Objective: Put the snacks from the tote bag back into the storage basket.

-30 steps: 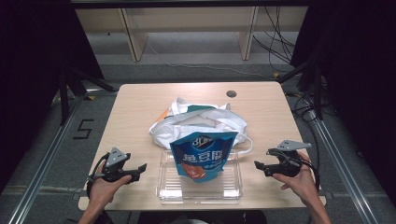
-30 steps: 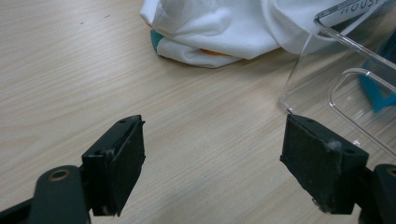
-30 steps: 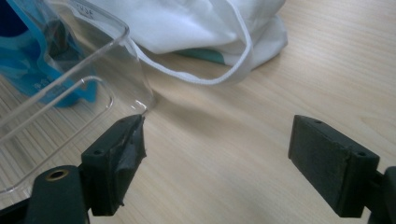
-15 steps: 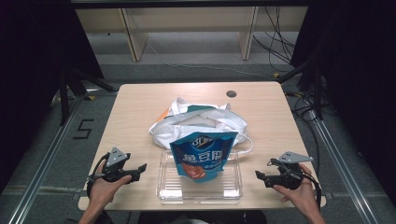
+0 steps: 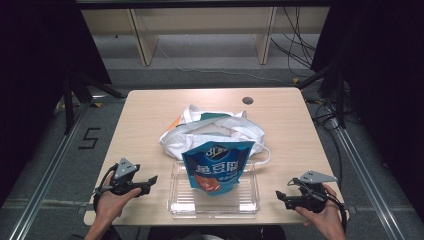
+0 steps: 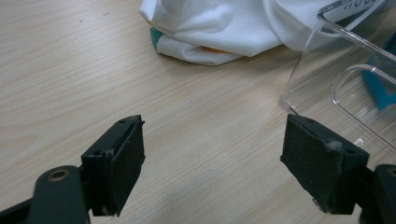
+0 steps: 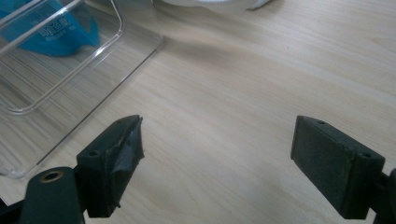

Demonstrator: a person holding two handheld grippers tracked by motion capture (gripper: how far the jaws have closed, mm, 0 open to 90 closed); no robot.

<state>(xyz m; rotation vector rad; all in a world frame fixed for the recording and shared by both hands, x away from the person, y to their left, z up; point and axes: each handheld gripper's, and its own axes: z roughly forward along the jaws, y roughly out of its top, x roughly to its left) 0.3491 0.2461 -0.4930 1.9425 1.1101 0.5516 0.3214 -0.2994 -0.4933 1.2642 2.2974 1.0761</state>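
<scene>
Both grippers low, flanking clear tray (image 5: 176, 202): left gripper (image 5: 150, 179) released, right gripper (image 5: 280, 196) released.

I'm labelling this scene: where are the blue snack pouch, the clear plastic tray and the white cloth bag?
Blue snack pouch (image 5: 216, 167), high view, printed front.
Clear plastic tray (image 5: 249, 200), high view, bare right floor.
White cloth bag (image 5: 200, 135), high view, crumpled middle.

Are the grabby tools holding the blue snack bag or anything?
No. Both tools, left and right, are open and empty above the table; the bag sits untouched.
</scene>
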